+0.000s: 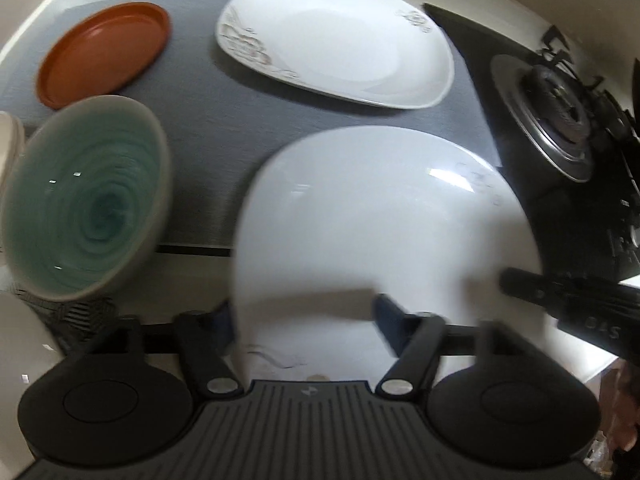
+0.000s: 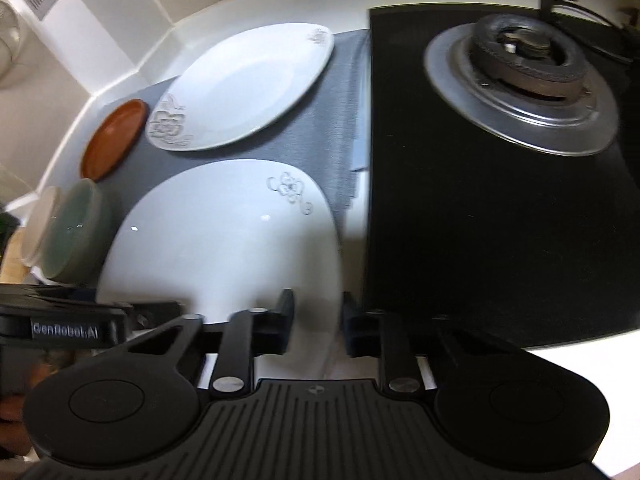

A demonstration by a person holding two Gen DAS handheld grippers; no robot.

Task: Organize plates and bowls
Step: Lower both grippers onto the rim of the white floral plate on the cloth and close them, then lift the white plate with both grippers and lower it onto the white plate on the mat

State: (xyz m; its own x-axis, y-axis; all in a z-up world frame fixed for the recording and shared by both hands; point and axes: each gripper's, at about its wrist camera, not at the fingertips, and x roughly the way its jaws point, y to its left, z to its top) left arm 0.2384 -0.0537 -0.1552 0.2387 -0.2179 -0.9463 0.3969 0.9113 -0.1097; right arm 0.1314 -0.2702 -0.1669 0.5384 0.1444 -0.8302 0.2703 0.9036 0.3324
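A white flower-patterned plate [image 1: 380,224] fills the near middle of the left wrist view. My left gripper [image 1: 306,316] is open, one finger on each side of the plate's near edge. In the right wrist view the same plate [image 2: 224,240] lies left of centre. My right gripper [image 2: 317,320] stands at its near right edge, jaws a little apart; the left finger [image 2: 286,312] lies over the rim. A second white plate [image 1: 340,36] [image 2: 244,84] lies further back on the grey mat [image 1: 212,132]. A teal bowl [image 1: 84,204] [image 2: 74,236] and a brown saucer [image 1: 104,52] [image 2: 114,138] sit left.
A black gas hob [image 2: 500,200] with a burner [image 2: 524,68] takes up the right side, next to the mat [image 2: 340,120]; it also shows in the left wrist view [image 1: 560,120]. A cream bowl [image 2: 40,224] stands beside the teal one. White walls close the back.
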